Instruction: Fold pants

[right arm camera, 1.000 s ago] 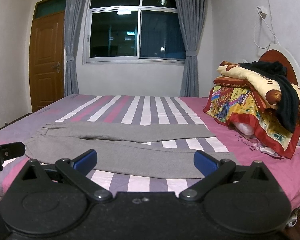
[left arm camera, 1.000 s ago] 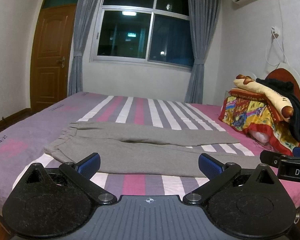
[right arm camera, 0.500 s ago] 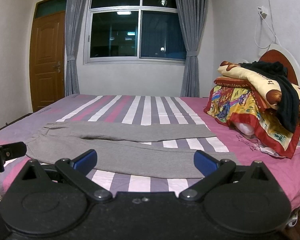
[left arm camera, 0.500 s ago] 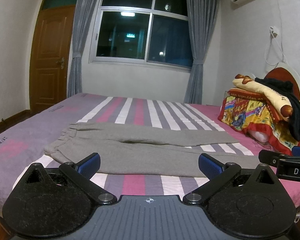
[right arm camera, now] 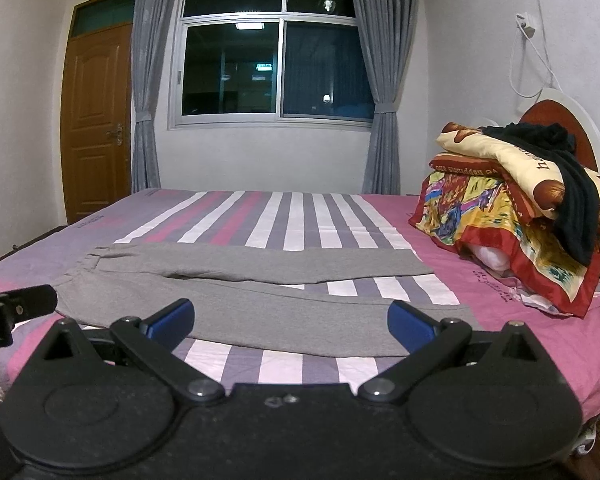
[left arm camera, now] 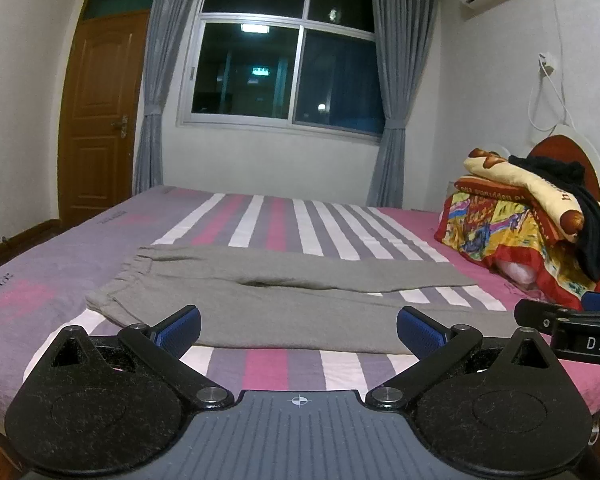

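Note:
Grey pants (left arm camera: 284,300) lie flat across the striped bed (left arm camera: 280,216), waistband at the left, both legs stretched to the right with a small gap between them. They also show in the right wrist view (right arm camera: 260,288). My left gripper (left arm camera: 298,330) is open and empty, held in front of the near leg. My right gripper (right arm camera: 290,326) is open and empty, also in front of the near leg, further right. Each gripper shows at the edge of the other's view.
A pile of folded colourful blankets with a black garment on top (left arm camera: 540,216) sits at the bed's right end by the headboard. A window with grey curtains (left arm camera: 284,76) is behind the bed, a wooden door (left arm camera: 100,120) at the left.
Both grippers have shifted very slightly; the pants have not moved and both grippers stay open.

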A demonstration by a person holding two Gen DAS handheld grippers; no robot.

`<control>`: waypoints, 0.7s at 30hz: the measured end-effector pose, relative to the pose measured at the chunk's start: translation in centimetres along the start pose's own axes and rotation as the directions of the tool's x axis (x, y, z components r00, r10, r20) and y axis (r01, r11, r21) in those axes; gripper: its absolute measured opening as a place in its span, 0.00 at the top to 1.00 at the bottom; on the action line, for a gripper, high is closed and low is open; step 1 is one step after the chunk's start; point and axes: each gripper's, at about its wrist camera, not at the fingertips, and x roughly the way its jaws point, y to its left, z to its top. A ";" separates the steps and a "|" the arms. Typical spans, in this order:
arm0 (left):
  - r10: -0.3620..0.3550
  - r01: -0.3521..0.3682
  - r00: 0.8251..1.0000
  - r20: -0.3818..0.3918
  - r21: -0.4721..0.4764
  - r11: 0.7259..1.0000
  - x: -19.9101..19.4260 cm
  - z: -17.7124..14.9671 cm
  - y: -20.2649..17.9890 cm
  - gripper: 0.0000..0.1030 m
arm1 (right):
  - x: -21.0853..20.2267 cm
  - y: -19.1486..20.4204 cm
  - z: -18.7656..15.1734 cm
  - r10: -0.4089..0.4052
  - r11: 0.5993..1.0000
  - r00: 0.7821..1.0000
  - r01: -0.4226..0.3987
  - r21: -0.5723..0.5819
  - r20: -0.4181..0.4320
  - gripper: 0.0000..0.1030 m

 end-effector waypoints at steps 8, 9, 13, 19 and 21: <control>-0.001 0.001 1.000 -0.004 0.001 1.000 0.0 0.0 0.0 0.00 | 0.2 0.0 0.0 0.004 1.000 1.000 -0.004 -0.004 0.002 0.00; -0.002 0.002 1.000 -0.007 0.003 1.000 0.0 0.0 0.0 0.00 | 0.2 0.0 0.0 0.005 1.000 1.000 -0.005 -0.003 0.002 0.00; 0.006 -0.006 1.000 -0.005 0.004 1.000 0.0 0.4 0.3 0.00 | 0.2 0.2 -0.1 0.021 1.000 1.000 -0.021 -0.004 -0.001 0.00; -0.019 0.018 1.000 -0.017 -0.038 0.999 1.5 1.6 2.1 0.00 | 0.6 0.3 0.6 0.104 0.994 0.995 -0.104 -0.015 0.007 0.00; -0.028 0.028 0.999 -0.017 -0.026 0.999 2.5 2.2 2.6 0.00 | 1.1 -0.1 1.1 0.152 0.988 0.988 -0.152 -0.006 0.012 0.00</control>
